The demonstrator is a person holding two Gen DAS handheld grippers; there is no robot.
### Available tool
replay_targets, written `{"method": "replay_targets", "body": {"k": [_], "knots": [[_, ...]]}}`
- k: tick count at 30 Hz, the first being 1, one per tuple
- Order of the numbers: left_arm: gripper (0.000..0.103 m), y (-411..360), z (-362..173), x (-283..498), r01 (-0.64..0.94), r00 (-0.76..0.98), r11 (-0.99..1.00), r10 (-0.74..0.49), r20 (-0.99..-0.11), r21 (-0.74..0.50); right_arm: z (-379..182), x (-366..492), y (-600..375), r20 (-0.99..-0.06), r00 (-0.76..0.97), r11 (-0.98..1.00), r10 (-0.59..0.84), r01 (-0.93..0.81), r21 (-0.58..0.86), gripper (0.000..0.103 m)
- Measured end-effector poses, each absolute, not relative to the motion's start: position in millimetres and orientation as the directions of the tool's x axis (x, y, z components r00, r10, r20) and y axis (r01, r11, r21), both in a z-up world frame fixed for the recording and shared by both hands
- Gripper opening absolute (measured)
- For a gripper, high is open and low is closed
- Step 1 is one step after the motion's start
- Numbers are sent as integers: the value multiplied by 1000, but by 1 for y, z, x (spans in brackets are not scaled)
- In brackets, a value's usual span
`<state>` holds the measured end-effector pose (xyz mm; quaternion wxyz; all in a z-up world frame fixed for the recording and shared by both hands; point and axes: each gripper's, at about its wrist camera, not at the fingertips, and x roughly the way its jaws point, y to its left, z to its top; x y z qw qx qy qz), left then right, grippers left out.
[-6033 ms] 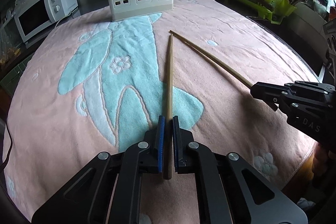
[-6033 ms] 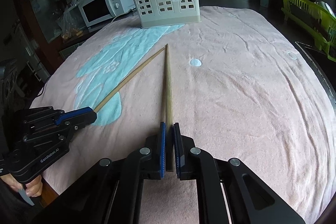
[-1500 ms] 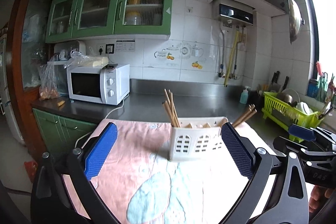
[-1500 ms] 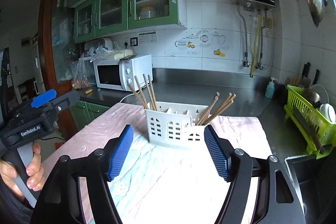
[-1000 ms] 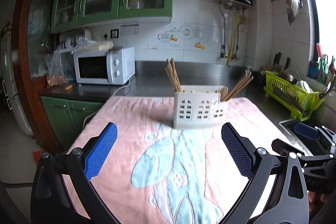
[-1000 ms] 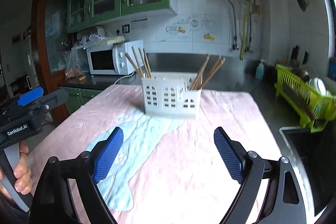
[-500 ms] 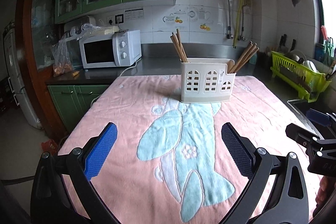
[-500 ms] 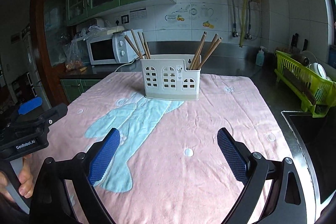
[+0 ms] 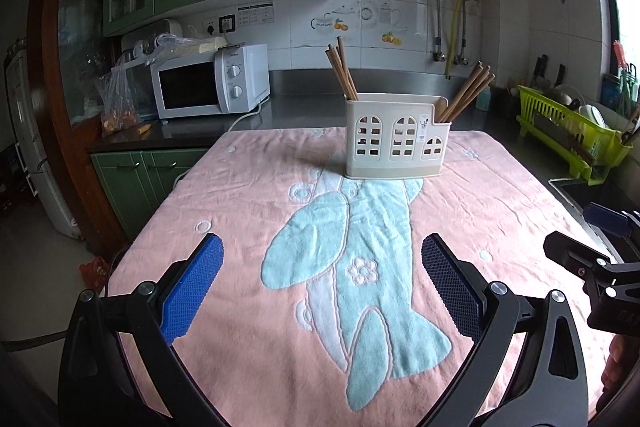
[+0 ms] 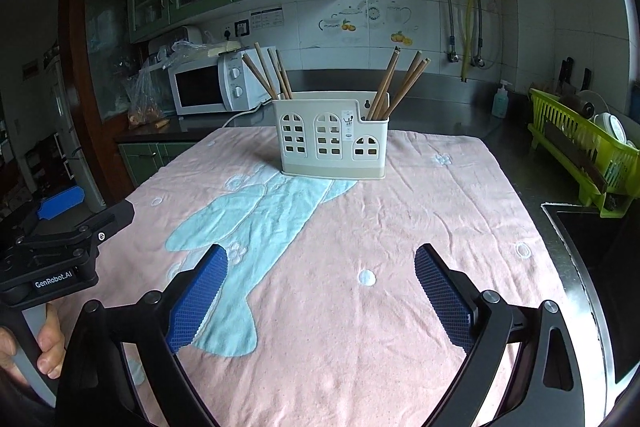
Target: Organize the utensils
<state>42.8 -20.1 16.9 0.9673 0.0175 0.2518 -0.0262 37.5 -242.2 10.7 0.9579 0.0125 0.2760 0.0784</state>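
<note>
A white utensil holder with arched cut-outs stands at the far end of the pink towel; it also shows in the right wrist view. Wooden chopsticks stand in its left compartment and its right compartment, and likewise in the right wrist view. My left gripper is open and empty above the near part of the towel. My right gripper is open and empty too, level with the left one. No chopsticks lie on the towel.
A white microwave sits on the dark counter at the back left. A green dish rack stands at the right by a sink. Green cabinets hang above. The towel has a light blue rabbit pattern.
Both grippers, shut on chopsticks lying on the towel 6 s ago, are now open and empty. In the last second they have drawn back and lowered slightly from the holder.
</note>
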Motion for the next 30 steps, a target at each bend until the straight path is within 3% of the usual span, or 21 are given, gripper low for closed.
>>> {"method": "replay_targets", "body": {"k": [30], "knots": [[98,-24,11,44,59,859,997,-29,-512,42,6,42,-235,-549,821,987,155,-148,58,92]]}}
